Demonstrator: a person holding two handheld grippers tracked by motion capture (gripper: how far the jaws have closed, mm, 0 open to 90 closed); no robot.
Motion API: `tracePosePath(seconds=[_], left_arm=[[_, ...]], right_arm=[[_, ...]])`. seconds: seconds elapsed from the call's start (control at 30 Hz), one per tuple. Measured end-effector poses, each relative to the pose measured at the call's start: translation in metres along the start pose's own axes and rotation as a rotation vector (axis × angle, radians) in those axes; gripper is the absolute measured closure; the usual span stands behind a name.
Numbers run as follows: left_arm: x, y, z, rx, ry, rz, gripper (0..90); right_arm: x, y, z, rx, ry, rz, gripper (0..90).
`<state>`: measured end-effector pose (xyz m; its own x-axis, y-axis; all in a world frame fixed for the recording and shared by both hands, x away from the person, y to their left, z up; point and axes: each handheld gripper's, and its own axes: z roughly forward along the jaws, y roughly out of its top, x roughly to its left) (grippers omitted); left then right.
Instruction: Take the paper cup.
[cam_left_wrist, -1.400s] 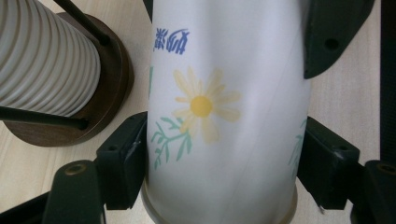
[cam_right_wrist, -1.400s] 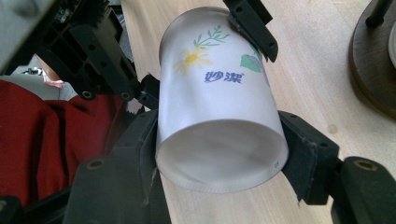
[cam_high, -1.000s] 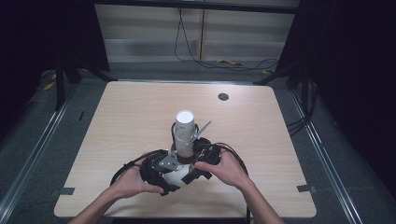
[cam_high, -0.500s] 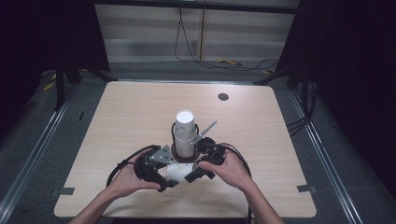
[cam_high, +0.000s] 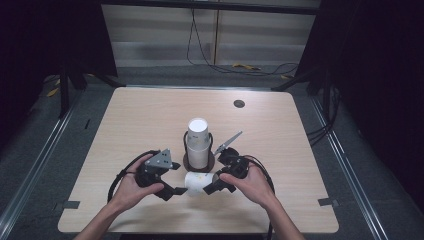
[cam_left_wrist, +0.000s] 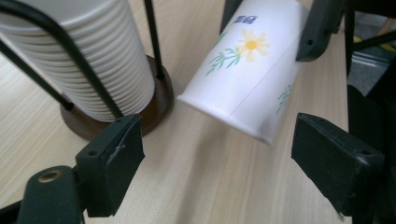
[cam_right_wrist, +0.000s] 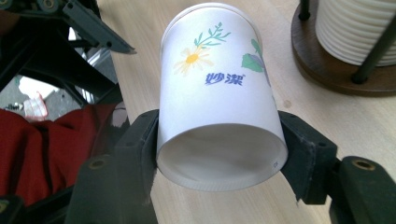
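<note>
Hands come in over the near edge of the table (cam_high: 125, 115), and I read them from left to right. My left gripper (cam_high: 172, 190) sits left of the single cup, its jaws spread and just now opening wider; in the left gripper view the cup's mouth end lies ahead of the pads (cam_left_wrist: 114, 158), touching neither. Paper cup (cam_high: 198, 182) lies on its side just in front of the cup stack (cam_high: 198, 142), near the middle of the near edge. My right gripper (cam_right_wrist: 219, 154) pinches it by the base end, one pad on each side; in the right gripper view the flower print and blue lettering face up, and the recessed bottom faces the camera. The stack stands upright in a wire holder (cam_high: 186, 142) on a dark round base (cam_high: 210, 162). From above, my right hand (cam_high: 252, 182) covers part of the gripper, so I cannot see the cup's base there. A small dark disc (cam_high: 239, 103) near the far right corner is too small to make out.
</note>
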<state>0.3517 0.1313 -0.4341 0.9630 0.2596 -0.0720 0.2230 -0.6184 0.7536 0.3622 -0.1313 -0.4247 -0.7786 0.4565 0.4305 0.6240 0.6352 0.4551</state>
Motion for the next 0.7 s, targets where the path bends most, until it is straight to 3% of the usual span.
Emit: tracePosePath(seconds=[0.17,0.4,0.7], left_arm=[[0.001,-0.004,0.000,-0.038,0.018,-0.034,17.8],[0.003,-0.006,-0.005,-0.073,0.050,-0.037,17.8],[0.008,-0.013,-0.008,-0.112,0.040,-0.071,17.8]], right_arm=[[0.000,-0.005,-0.005,-0.037,-0.008,0.018,35.6],[-0.002,-0.011,-0.007,-0.081,-0.014,0.024,35.7],[-0.001,-0.016,-0.011,-0.170,-0.039,-0.014,35.8]])
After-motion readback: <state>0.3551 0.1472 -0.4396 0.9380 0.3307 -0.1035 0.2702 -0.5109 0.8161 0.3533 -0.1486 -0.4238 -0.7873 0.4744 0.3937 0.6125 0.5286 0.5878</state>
